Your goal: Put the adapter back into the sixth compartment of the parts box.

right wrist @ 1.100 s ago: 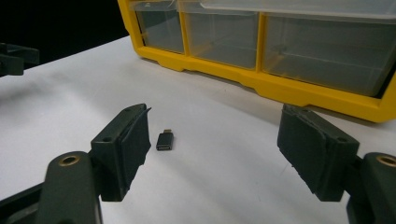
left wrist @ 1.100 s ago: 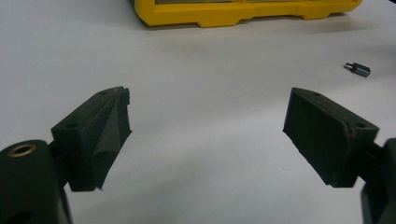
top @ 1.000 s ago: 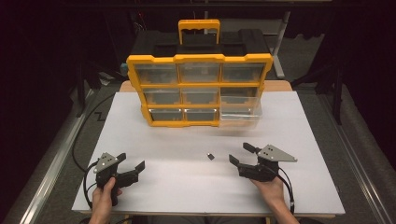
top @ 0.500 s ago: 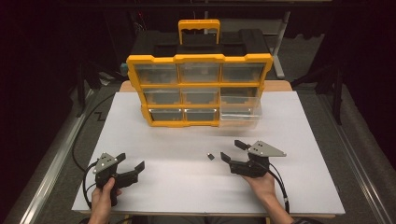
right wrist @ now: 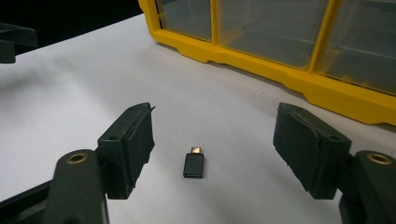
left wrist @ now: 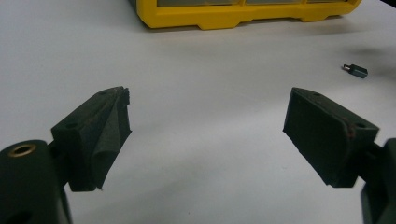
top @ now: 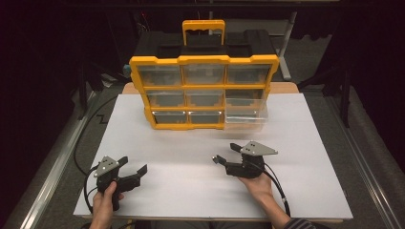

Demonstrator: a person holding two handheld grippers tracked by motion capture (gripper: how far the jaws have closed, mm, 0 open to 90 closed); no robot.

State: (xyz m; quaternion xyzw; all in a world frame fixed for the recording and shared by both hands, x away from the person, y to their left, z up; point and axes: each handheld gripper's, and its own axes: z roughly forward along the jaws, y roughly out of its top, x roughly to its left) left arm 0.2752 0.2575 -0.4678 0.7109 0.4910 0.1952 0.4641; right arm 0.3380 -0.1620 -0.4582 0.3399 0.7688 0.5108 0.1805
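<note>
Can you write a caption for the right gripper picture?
Open right gripper straddles a small black adapter on the white table.

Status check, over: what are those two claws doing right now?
Right gripper open, jaws just closing around adapter, not touching. Left gripper open, nothing between its jaws. Path clear; organizer stands behind.

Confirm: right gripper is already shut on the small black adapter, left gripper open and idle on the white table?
Not quite. The right gripper is open: in the right gripper view the small black adapter lies untouched between its jaws. The left gripper is open over the white table.
</note>
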